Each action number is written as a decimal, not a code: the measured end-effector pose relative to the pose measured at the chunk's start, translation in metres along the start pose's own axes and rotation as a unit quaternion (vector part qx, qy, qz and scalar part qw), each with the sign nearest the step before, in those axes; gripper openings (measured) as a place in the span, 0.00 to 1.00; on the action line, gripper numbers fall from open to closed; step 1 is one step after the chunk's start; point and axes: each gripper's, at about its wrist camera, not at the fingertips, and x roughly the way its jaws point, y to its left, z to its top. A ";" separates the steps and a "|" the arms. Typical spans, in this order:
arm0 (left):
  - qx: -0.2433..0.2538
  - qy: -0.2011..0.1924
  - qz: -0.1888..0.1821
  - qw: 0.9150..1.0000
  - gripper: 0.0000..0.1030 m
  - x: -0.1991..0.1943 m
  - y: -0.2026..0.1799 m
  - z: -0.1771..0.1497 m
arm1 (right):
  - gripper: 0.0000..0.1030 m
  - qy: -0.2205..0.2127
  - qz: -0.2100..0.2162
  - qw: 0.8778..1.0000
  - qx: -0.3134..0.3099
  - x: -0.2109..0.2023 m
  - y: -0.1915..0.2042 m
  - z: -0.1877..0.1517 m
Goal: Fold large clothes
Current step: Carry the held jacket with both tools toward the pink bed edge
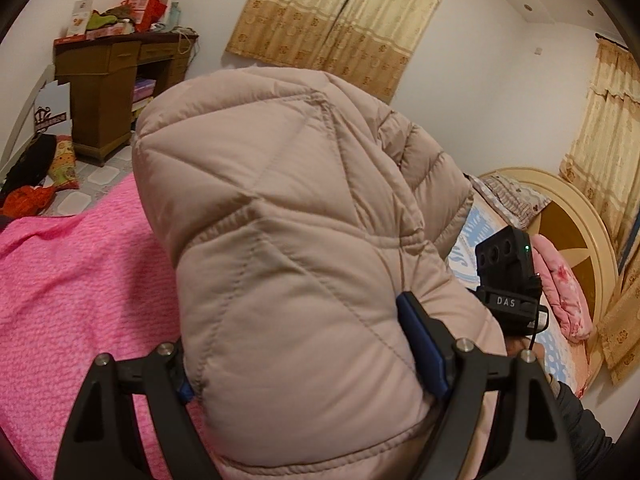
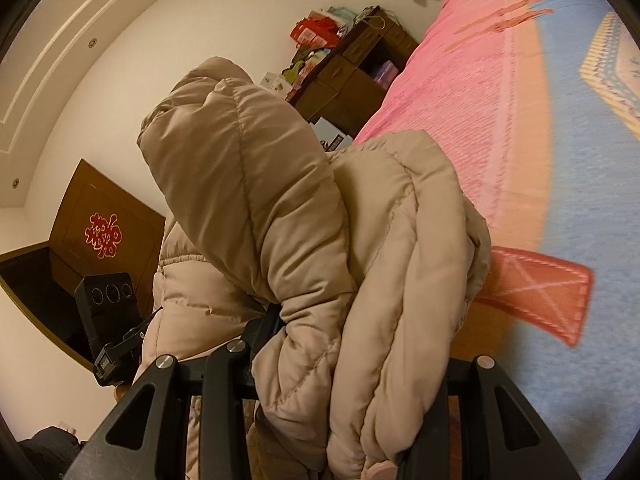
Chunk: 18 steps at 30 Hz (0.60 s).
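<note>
— Left wrist view first: what's in my jaws?

— Your left gripper (image 1: 312,356) stands wide, its blue pads (image 1: 424,344) pressed into a thick fold of the beige puffer jacket (image 1: 280,208), which bulges up between the fingers above the pink blanket (image 1: 68,280).

— And the right wrist view?

— The right gripper (image 2: 344,380) is narrower — clamped on a bunched roll of the same jacket (image 2: 260,184), held off the bed (image 2: 580,208).
</note>
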 end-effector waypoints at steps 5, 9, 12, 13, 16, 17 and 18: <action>-0.007 -0.003 0.013 1.000 0.82 -0.011 0.015 -0.009 | 0.38 0.022 0.009 1.000 -0.007 0.028 0.015 0.006; -0.025 0.000 0.018 1.000 0.82 -0.012 0.029 -0.013 | 0.38 0.036 0.010 0.999 -0.011 0.046 0.021 0.011; -0.035 0.000 0.018 0.999 0.82 -0.013 0.035 -0.014 | 0.38 0.042 0.013 0.999 -0.012 0.058 0.022 0.015; -0.036 0.000 0.019 0.999 0.82 -0.013 0.035 -0.014 | 0.38 0.044 0.013 0.999 -0.012 0.060 0.022 0.015; -0.038 -0.002 0.019 0.999 0.82 -0.016 0.037 -0.015 | 0.38 0.051 0.012 0.998 -0.017 0.063 0.023 0.019; -0.040 -0.002 0.018 0.999 0.82 -0.016 0.039 -0.017 | 0.38 0.053 0.012 0.998 -0.017 0.066 0.024 0.019; -0.041 -0.001 0.017 0.999 0.82 -0.016 0.040 -0.018 | 0.38 0.054 0.011 0.998 -0.018 0.069 0.024 0.020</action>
